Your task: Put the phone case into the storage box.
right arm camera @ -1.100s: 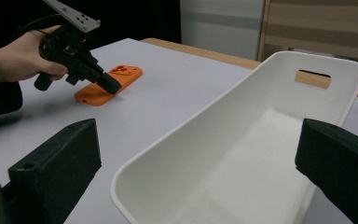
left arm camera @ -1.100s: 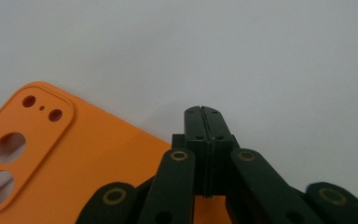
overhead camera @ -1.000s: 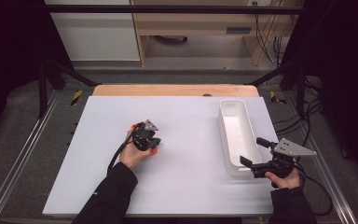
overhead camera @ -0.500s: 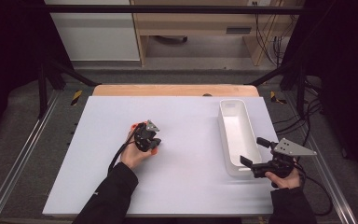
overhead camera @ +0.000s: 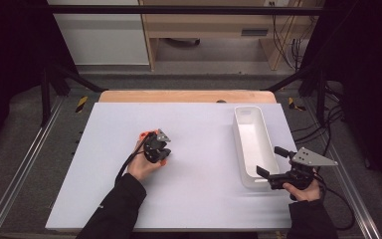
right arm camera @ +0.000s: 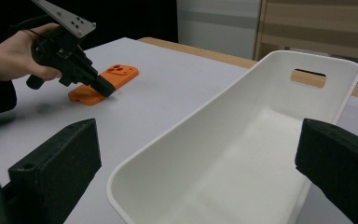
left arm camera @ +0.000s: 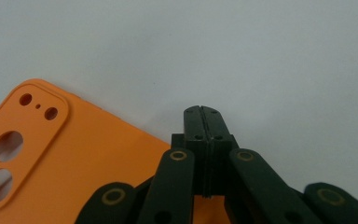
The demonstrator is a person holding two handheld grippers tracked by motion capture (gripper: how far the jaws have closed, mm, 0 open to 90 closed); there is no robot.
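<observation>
Orange phone case point(right arm camera: 103, 84) lies flat on the table point(overhead camera: 199, 164) at nine o'clock of the white bin point(overhead camera: 252, 144) — my left hand-held gripper point(left arm camera: 204, 116), jaws clenched empty, presses its edge; my right hand-held gripper point(overhead camera: 269, 164) gapes at the bin's near end.

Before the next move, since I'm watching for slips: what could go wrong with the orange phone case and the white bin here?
The left hand-held gripper is shut, its tip at the edge of the flat phone case; it may push the case instead of lifting it. The right hand-held gripper stands open around the near end of the bin and could nudge it.
</observation>
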